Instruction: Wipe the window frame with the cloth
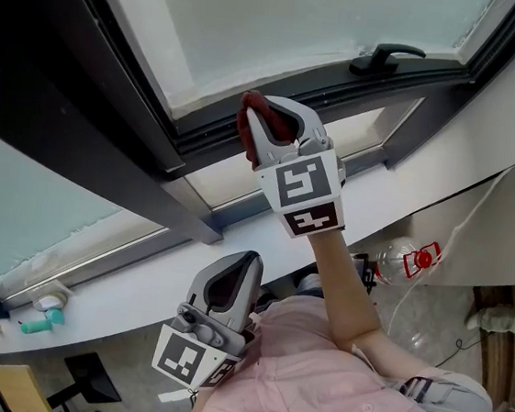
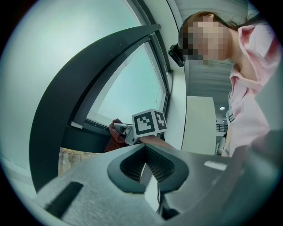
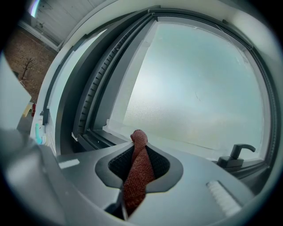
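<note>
A dark red cloth (image 1: 250, 121) is pinched in my right gripper (image 1: 266, 118), which is shut on it and holds it up against the dark window frame (image 1: 155, 133) below the frosted pane. In the right gripper view the cloth (image 3: 136, 176) sticks out past the jaws toward the frame's lower rail (image 3: 95, 137). My left gripper (image 1: 234, 276) hangs lower, close to the person's body, shut with nothing in it. The left gripper view looks up over its shut jaws (image 2: 147, 164) at the right gripper (image 2: 118, 129) and the cloth (image 2: 114, 137) at the frame.
A black window handle (image 1: 385, 56) sits on the frame to the right. The white sill (image 1: 138, 284) runs below, with a small teal object (image 1: 43, 319) at its left end. A clear bottle with a red cap (image 1: 410, 259) and a black chair (image 1: 90, 380) are lower down.
</note>
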Tool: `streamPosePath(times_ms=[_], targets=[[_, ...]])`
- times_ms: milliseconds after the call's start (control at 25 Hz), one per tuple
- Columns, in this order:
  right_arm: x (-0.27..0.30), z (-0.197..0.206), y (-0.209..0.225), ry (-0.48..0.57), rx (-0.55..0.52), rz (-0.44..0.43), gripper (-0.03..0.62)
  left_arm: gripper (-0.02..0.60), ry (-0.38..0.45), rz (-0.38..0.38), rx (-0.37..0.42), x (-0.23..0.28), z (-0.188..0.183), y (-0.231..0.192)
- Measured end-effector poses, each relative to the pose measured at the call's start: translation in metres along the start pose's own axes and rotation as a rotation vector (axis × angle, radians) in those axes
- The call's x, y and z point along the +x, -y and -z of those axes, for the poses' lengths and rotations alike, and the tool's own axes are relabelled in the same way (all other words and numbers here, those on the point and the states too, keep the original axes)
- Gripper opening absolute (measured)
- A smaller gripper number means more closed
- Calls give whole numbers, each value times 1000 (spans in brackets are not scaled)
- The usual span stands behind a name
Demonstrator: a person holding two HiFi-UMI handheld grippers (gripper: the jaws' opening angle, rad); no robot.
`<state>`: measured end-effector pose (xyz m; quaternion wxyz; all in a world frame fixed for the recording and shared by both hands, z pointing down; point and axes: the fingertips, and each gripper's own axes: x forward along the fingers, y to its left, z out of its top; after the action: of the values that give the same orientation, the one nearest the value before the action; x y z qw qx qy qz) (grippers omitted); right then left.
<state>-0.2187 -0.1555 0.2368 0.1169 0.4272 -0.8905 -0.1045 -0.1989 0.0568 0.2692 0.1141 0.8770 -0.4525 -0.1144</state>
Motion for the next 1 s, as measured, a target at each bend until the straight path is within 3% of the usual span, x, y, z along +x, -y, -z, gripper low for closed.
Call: streamPosePath(times_ms=[1000], targets=[[-5,9,28,15,28,-12,64,-2,-3,3,13,27,4,14]])
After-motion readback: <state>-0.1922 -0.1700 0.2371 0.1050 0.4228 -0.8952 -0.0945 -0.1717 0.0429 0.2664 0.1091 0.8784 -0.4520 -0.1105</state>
